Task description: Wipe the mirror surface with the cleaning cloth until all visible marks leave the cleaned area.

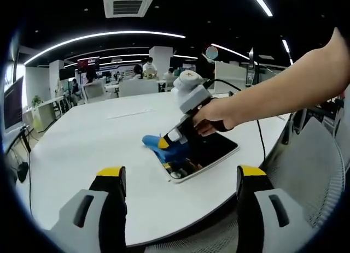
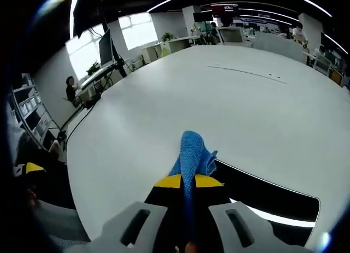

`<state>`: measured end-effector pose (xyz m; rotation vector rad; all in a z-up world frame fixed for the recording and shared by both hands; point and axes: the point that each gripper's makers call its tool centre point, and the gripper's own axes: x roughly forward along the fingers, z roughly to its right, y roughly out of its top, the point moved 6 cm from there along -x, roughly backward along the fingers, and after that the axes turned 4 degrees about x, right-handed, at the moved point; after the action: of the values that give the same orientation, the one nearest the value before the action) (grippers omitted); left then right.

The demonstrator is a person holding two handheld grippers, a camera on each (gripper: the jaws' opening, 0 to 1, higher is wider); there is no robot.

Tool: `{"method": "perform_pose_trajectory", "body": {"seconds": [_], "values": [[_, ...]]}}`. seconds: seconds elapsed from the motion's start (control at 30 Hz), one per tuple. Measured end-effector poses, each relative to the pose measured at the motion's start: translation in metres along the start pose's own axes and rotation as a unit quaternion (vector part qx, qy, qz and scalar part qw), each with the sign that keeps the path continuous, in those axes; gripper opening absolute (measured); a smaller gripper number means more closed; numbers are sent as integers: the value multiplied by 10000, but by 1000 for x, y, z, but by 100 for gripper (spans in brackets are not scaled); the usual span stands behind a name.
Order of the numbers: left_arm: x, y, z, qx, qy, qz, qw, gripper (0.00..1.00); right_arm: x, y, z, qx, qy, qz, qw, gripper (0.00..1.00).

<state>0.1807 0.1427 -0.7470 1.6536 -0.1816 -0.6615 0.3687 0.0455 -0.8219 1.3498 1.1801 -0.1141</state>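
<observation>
Holding the blue cleaning cloth pinched between my right gripper, jaws closed tight on it w/ the yellow tips meeting over the fabric; the cloth bunches up just past the tips and drapes onto the near-left corner of the mirror. Mirror is a dark rectangular slab w/ a white edge, lying flat on the big white table, running off to the right in the right gripper view. From the left gripper view I see the same thing from across: right gripper angled down, cloth pressed on the mirror at its left end, a person's hand wrapped round the gripper handle, forearm reaching in from the right. Can't tell marks on the glass from here, surface just reads dark w/ some reflections. My left gripper sits near the table's near edge, jaws spread wide apart, nothing between them, well apart from the mirror. A grey mesh chair stands at right. Office desks and people in the far bkgd.
</observation>
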Motion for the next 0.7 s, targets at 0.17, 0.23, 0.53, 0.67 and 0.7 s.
{"method": "perform_pose_trajectory", "body": {"seconds": [0.17, 0.23, 0.53, 0.67, 0.7], "values": [[0, 1, -1, -1, 28, 35, 10000, 82, -5, -8, -7, -247, -10, 67, 9997, 0], [0, 1, -1, -1, 23, 39, 10000, 82, -7, -10, -9, -198, 18, 86, 9998, 0], [0, 1, -1, -6, 18, 37, 10000, 81, -14, -19, -16, -214, 77, 120, 9997, 0], [0, 1, -2, -8, 23, 38, 10000, 81, -16, -23, -19, -287, 76, 174, 9994, 0], [0, 0, -2, -6, 23, 36, 10000, 81, -17, -23, -20, -294, 80, 171, 9994, 0]]}}
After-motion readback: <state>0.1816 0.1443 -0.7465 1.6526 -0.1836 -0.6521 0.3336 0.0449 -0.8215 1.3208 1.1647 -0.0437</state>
